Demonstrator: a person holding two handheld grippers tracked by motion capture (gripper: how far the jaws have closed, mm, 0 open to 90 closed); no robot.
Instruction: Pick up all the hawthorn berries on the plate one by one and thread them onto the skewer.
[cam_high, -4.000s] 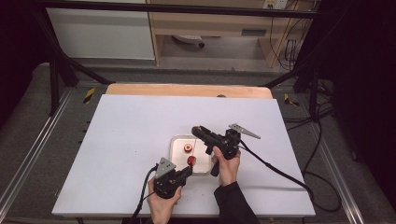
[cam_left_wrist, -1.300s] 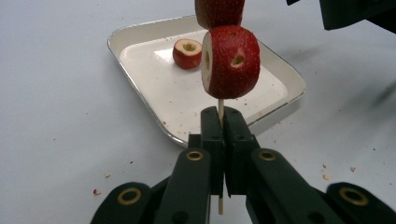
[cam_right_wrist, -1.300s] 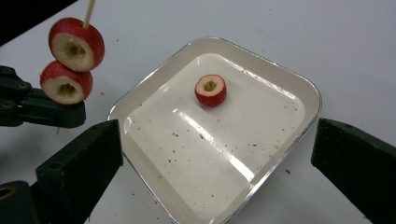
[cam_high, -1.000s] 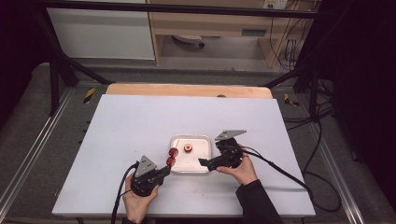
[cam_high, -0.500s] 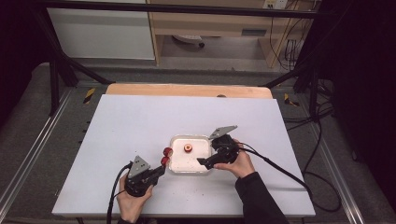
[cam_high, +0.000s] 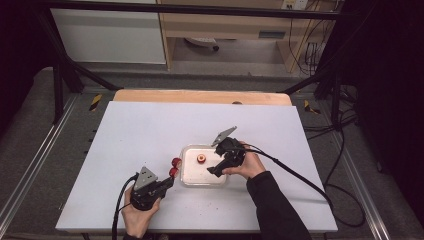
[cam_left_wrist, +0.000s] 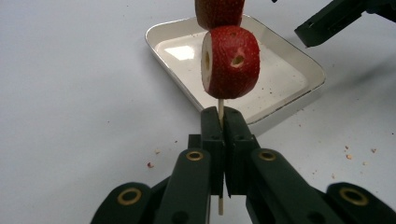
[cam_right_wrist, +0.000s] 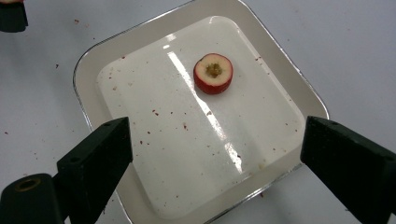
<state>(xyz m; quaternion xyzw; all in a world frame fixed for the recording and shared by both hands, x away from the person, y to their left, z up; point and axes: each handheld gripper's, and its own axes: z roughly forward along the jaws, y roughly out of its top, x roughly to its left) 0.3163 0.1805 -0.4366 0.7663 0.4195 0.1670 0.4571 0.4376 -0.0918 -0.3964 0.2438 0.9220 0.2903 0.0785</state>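
Note:
My left gripper (cam_high: 167, 183) is at the table's front, left of the white tray (cam_high: 197, 176), and is shut on a thin wooden skewer (cam_left_wrist: 220, 108). Two red fruit pieces (cam_high: 175, 166) are threaded on the skewer, which points up and away; the lower piece (cam_left_wrist: 231, 62) has a white cut face. One round red-skinned slice (cam_right_wrist: 213, 73) lies in the tray's far part, also visible as the slice (cam_high: 201, 159) in the high view. My right gripper (cam_right_wrist: 215, 140) hangs over the tray's right side, open, with nothing between its jaws.
Red crumbs dot the tray floor (cam_right_wrist: 187, 154) and the white tabletop (cam_high: 150, 130) around it. A wooden strip (cam_high: 200, 96) runs along the table's far edge. Cables trail from both grippers toward the front and right.
My left gripper has drawn the skewer with its fruit back to the left, off the tray. My right gripper has come down from above the tray to its right side.

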